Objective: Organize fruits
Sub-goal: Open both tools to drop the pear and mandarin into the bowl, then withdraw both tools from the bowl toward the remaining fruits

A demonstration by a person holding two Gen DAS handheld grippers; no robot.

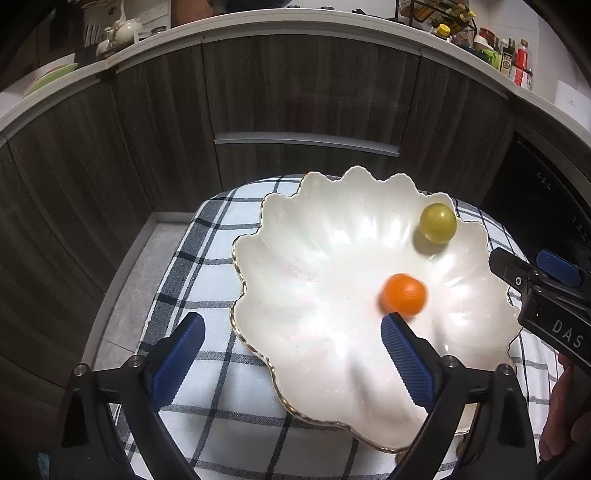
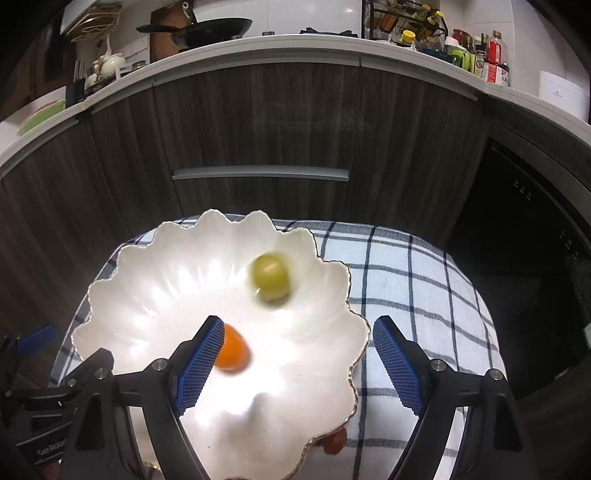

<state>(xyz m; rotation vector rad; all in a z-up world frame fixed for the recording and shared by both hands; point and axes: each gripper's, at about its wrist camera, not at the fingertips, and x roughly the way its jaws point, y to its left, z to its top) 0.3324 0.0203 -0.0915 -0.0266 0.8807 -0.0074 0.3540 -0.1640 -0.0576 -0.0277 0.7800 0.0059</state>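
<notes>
A white scalloped bowl with a gold rim (image 1: 280, 236) (image 2: 122, 273) sits on a checked cloth. Inside lie a small orange fruit (image 1: 403, 294) (image 2: 232, 350) and a yellow-green fruit (image 1: 438, 223) (image 2: 269, 275), both blurred. My left gripper (image 1: 291, 332) is open and empty above the bowl's near-left rim. My right gripper (image 2: 295, 332) is open and empty above the bowl's right side; its left finger (image 2: 201, 360) stands just beside the orange fruit. The right gripper also shows at the right edge of the left wrist view (image 1: 517, 273). A small red fruit (image 2: 334, 441) lies on the cloth, half under the bowl's rim.
The black-and-white checked cloth (image 1: 207, 266) (image 2: 406, 280) covers a small table. Dark wood cabinets with a drawer handle (image 2: 260, 172) stand behind. A dark oven front (image 2: 524, 236) is at the right. The counter above holds bottles (image 2: 491, 59) and a pan (image 2: 207, 29).
</notes>
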